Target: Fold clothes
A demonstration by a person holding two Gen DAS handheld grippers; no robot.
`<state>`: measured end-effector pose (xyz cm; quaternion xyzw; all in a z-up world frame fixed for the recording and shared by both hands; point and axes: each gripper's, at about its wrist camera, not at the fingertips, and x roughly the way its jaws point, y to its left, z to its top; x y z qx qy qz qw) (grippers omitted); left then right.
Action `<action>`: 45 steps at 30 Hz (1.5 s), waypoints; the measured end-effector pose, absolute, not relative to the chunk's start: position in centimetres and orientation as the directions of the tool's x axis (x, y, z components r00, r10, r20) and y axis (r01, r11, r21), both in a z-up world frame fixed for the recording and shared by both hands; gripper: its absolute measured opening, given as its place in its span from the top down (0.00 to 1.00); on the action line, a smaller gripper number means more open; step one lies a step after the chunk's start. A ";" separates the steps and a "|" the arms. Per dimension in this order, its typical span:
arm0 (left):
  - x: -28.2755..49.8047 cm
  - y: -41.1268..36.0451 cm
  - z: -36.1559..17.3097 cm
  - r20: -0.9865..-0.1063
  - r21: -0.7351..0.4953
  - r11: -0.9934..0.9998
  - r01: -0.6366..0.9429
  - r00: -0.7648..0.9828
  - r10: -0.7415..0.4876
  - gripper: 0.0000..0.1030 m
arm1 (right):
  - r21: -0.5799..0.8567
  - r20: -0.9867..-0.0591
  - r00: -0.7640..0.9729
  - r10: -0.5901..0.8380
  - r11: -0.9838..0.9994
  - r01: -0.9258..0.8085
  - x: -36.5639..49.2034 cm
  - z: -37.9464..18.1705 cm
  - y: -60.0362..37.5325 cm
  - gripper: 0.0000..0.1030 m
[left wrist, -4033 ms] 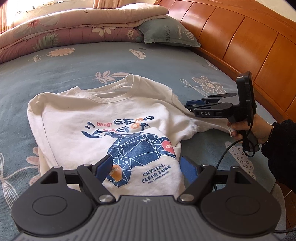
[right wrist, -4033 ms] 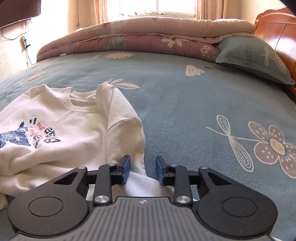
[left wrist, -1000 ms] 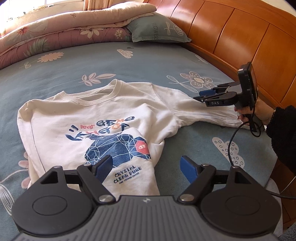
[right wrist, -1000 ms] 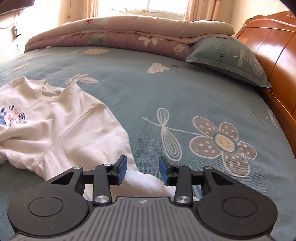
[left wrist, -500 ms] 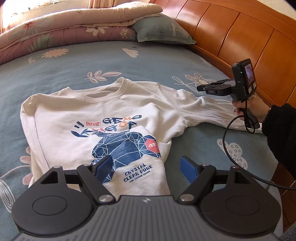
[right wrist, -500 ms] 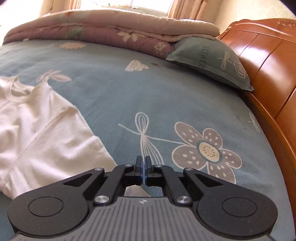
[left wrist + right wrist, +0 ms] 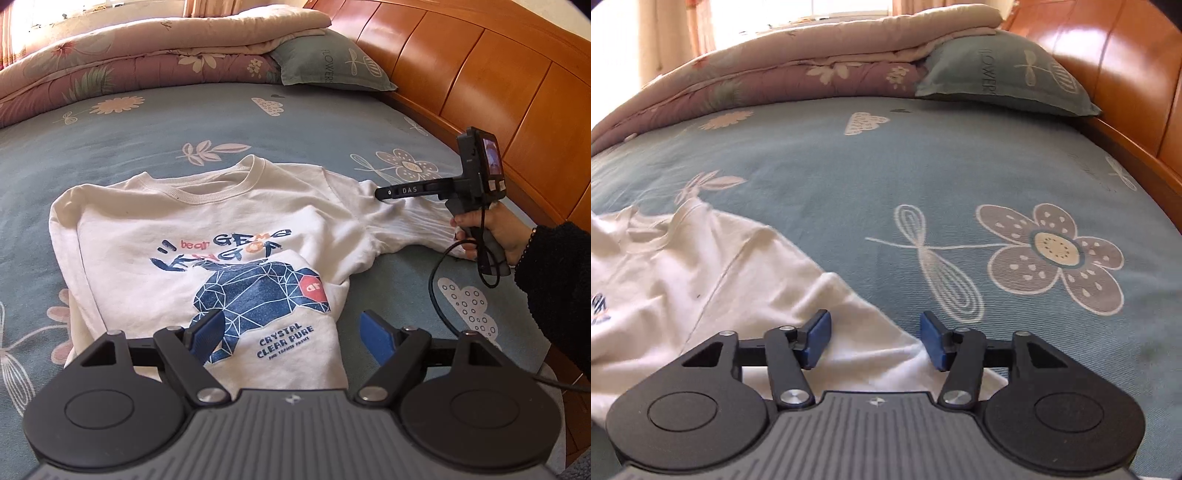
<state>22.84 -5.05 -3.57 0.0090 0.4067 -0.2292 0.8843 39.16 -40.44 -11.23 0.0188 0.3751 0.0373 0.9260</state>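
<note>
While lying front-up on bedsheet (image 7: 155,122), sweatshirt (image 7: 177,236) stretches sleeve (image 7: 406,221) toward 3 o'clock. Right gripper (image 7: 875,334) nearer: wide, empty, over sleeve. Left gripper (image 7: 291,332) wide, empty, hem at 12 o'clock.

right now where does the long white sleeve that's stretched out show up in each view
Left wrist view: the long white sleeve lies right of centre on the blue bed sheet, reaching toward the person's hand under the right hand-held gripper.
Right wrist view: it fills the lower left and centre, passing under the open right hand-held gripper.
Shared landmark: the grey-green pillow against the wooden headboard.
</note>
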 end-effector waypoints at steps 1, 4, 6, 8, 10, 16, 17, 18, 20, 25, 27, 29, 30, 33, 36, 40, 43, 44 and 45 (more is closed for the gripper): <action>22.7 -5.0 -3.4 -0.721 -0.169 0.895 0.414 0.567 -0.398 0.22 | 0.100 -0.692 0.716 0.096 0.994 -0.037 39.0 -10.7 -41.1 0.40; 22.3 -5.1 -3.1 -0.714 -0.163 0.892 0.422 0.573 -0.401 0.22 | 0.160 -0.653 0.747 0.124 0.987 -0.024 36.2 -8.6 -42.9 0.38; 22.1 -5.2 -3.0 -0.714 -0.162 0.891 0.425 0.573 -0.403 0.22 | 0.158 -0.607 0.788 0.108 0.987 -0.013 32.9 -7.3 -44.6 0.33; 22.0 -5.5 -2.9 -0.713 -0.158 0.888 0.431 0.572 -0.405 0.22 | 0.144 -0.564 0.823 0.066 0.989 0.020 29.5 -6.1 -46.7 0.31; 21.7 -5.9 -2.8 -0.711 -0.158 0.884 0.440 0.571 -0.411 0.22 | 0.083 -0.564 0.825 -0.050 0.990 0.118 27.1 -5.8 -49.9 0.31; 21.1 -7.0 -2.4 -0.711 -0.142 0.874 0.464 0.567 -0.417 0.22 | -0.022 -0.616 0.710 -0.343 0.907 0.420 20.9 -8.0 -60.2 0.31; 21.0 -7.3 -2.4 -0.713 -0.138 0.874 0.467 0.566 -0.415 0.22 | -0.029 -0.622 0.688 -0.373 0.890 0.455 20.1 -8.5 -61.6 0.31; 21.0 -7.5 -2.3 -0.715 -0.134 0.873 0.469 0.564 -0.413 0.22 | -0.021 -0.626 0.688 -0.366 0.891 0.454 19.9 -9.1 -61.7 0.31; 21.0 -8.0 -2.2 -0.718 -0.127 0.870 0.477 0.561 -0.412 0.22 | -0.004 -0.635 0.688 -0.352 0.892 0.452 19.4 -10.1 -62.1 0.31; 20.8 -9.2 -2.0 -0.720 -0.116 0.860 0.498 0.554 -0.418 0.22 | 0.036 -0.653 0.688 -0.317 0.894 0.446 18.2 -12.5 -62.9 0.40; 20.6 -9.5 -1.9 -0.721 -0.111 0.856 0.504 0.553 -0.419 0.22 | 0.041 -0.646 0.701 -0.303 0.903 0.428 18.3 -12.2 -62.4 0.63; 20.5 -9.7 -1.8 -0.721 -0.106 0.855 0.508 0.553 -0.418 0.22 | 0.047 -0.638 0.712 -0.294 0.908 0.416 18.4 -11.8 -61.9 0.83; 20.4 -9.7 -1.8 -0.721 -0.104 0.855 0.509 0.553 -0.417 0.22 | 0.010 -0.630 0.700 -0.334 0.899 0.438 18.4 -11.6 -61.7 0.83; 20.5 -9.5 -1.8 -0.722 -0.103 0.857 0.505 0.554 -0.414 0.22 | -0.027 -0.620 0.669 -0.410 0.863 0.504 18.1 -11.1 -61.8 0.82; 20.6 -9.4 -1.9 -0.723 -0.104 0.858 0.503 0.554 -0.412 0.22 | -0.056 -0.610 0.614 -0.501 0.800 0.597 18.0 -10.5 -61.8 0.42; 20.8 -9.4 -2.2 -0.727 -0.109 0.858 0.503 0.548 -0.414 0.22 | 0.004 -0.566 0.704 -0.429 0.853 0.522 18.9 -8.9 -59.2 0.27; 20.9 -9.8 -2.5 -0.734 -0.103 0.859 0.502 0.545 -0.406 0.21 | 0.074 -0.553 0.783 -0.283 0.920 0.385 20.8 -8.7 -56.2 0.20; 21.0 -9.9 -2.7 -0.736 -0.105 0.858 0.503 0.541 -0.408 0.21 | 0.082 -0.562 0.792 -0.240 0.936 0.342 21.7 -9.1 -55.1 0.20; 21.1 -10.0 -2.8 -0.739 -0.106 0.858 0.503 0.537 -0.406 0.21 | 0.091 -0.570 0.797 -0.200 0.948 0.303 22.6 -9.8 -54.1 0.20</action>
